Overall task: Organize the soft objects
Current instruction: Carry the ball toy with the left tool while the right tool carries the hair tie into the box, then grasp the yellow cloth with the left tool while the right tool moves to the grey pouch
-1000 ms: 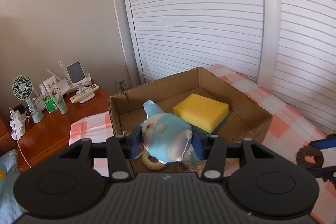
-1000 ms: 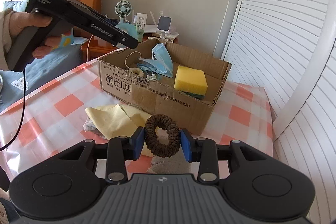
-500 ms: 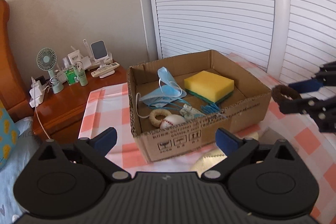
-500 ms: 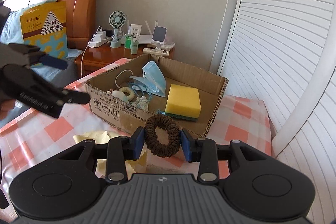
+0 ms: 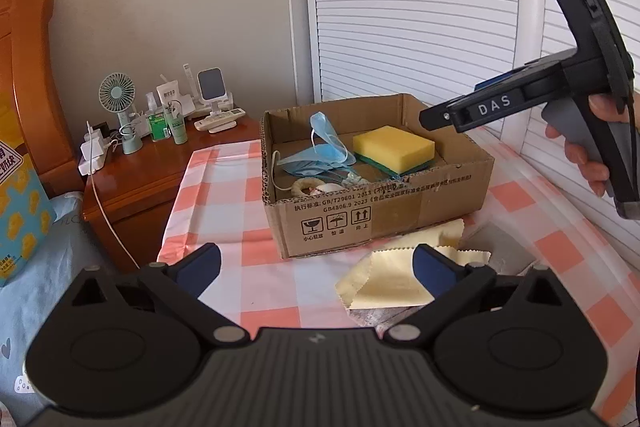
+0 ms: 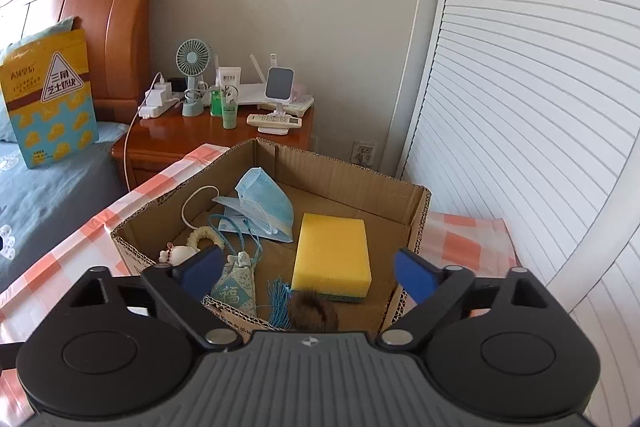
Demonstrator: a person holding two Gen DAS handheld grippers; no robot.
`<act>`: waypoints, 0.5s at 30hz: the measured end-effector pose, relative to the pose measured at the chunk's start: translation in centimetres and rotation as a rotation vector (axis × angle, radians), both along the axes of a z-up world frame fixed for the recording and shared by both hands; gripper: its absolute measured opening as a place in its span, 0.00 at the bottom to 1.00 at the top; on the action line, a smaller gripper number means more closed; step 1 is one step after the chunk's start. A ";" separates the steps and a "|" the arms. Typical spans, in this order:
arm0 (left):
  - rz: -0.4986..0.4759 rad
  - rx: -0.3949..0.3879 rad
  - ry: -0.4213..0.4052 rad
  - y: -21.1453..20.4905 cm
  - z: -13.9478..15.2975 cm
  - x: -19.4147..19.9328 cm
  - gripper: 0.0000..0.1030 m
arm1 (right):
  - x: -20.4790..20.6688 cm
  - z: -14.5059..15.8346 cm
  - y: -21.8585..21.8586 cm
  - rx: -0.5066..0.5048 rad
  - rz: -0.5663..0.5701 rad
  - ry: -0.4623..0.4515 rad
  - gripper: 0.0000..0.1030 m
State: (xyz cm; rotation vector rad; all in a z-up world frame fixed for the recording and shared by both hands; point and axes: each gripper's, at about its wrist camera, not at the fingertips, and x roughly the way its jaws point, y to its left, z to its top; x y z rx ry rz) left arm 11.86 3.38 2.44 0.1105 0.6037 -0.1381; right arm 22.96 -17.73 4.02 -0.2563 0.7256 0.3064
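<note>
A cardboard box (image 5: pixel 376 211) (image 6: pixel 416 219) stands on the checked table. In it lie a yellow sponge (image 5: pixel 394 147) (image 6: pixel 332 255), a blue face mask (image 5: pixel 324 143) (image 6: pixel 264 207), a cream ring (image 5: pixel 304 185) (image 6: pixel 204 237), a patterned sachet (image 6: pixel 236 283) and a brown hair tie (image 6: pixel 314 313) at the near edge. My right gripper (image 6: pixel 308 267) is open and empty above the box; it also shows in the left wrist view (image 5: pixel 520 99). My left gripper (image 5: pixel 316 261) is open and empty, in front of the box. A yellow cloth (image 5: pixel 396 275) lies on the table.
A wooden nightstand (image 5: pixel 136 179) (image 6: pixel 216 131) left of the table holds a fan (image 5: pixel 120 107), bottles and a remote. A bed (image 6: pixel 44 195) with a yellow bag (image 6: pixel 48 99) lies at left. White louvred doors (image 5: pixel 420 7) stand behind. A grey cloth (image 5: pixel 500 243) lies by the yellow one.
My left gripper let go of the blue plush toy and drew back from the box. My right gripper moved over the box, opened and dropped the brown hair tie inside.
</note>
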 end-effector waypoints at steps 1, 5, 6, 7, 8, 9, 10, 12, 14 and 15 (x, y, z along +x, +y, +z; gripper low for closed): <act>0.003 -0.001 -0.002 0.1 0.0 -0.2 0.99 | -0.3 -0.1 -0.1 0.006 -0.007 0.006 1.00; 0.011 -0.009 0.001 0.4 -0.2 -0.3 0.99 | -1.8 -0.7 -0.5 -0.006 -0.058 0.033 1.00; 0.012 -0.009 0.002 0.4 -0.3 -0.3 0.99 | -2.2 -0.8 -0.7 -0.011 -0.072 0.039 1.00; 0.011 -0.009 0.003 0.4 -0.3 -0.3 0.99 | -2.6 -0.8 -0.8 -0.013 -0.083 0.048 1.00; 0.010 -0.010 0.002 0.4 -0.3 -0.4 0.99 | -3.0 -0.9 -1.0 -0.012 -0.093 0.057 1.00; 0.010 -0.010 0.000 0.4 -0.3 -0.6 0.99 | -3.4 -1.0 -1.2 -0.013 -0.106 0.065 1.00; 0.010 -0.011 -0.002 0.3 -0.3 -0.7 0.99 | -3.9 -1.1 -1.4 -0.013 -0.121 0.071 1.00; 0.012 -0.011 -0.005 0.3 -0.3 -0.8 0.99 | -4.8 -1.5 -1.8 -0.012 -0.148 0.083 1.00; 0.011 -0.011 -0.008 0.2 -0.3 -0.9 0.99 | -5.7 -2.1 -2.2 -0.017 -0.176 0.101 1.00; 0.012 -0.012 -0.006 0.2 -0.4 -1.0 0.99 | -6.2 -2.5 -2.4 -0.020 -0.188 0.108 1.00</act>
